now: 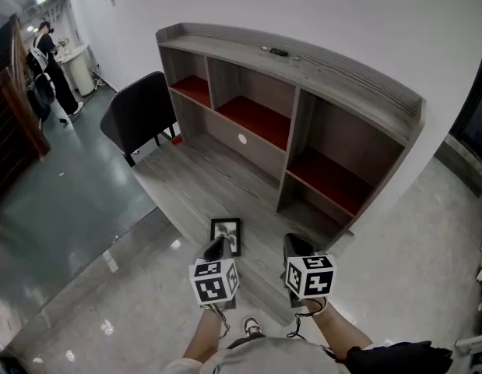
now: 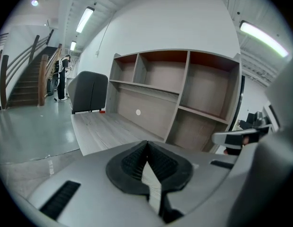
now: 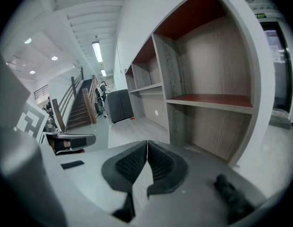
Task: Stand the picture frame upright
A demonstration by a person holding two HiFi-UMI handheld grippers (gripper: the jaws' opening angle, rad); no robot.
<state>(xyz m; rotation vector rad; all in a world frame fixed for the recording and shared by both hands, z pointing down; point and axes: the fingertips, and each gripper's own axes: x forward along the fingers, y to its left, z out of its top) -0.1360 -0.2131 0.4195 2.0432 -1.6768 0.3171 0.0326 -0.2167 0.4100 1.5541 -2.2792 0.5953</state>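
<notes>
A small black picture frame (image 1: 227,233) lies flat on the grey wooden platform (image 1: 202,181) in front of the shelf unit, seen only in the head view. My left gripper (image 1: 220,247) hovers just at the frame's near edge, jaws shut with nothing between them. My right gripper (image 1: 295,249) is held to the frame's right, also shut and empty. In the left gripper view the closed pads (image 2: 147,161) point toward the shelf; in the right gripper view the closed pads (image 3: 147,161) point along the shelf's side. The frame does not show in either gripper view.
A grey shelf unit (image 1: 303,107) with red-lined compartments stands on the platform against the white wall. A black chair (image 1: 139,115) sits at the platform's left end. A person (image 1: 54,68) stands far off at the left on the glossy floor. Stairs (image 2: 28,79) rise beyond.
</notes>
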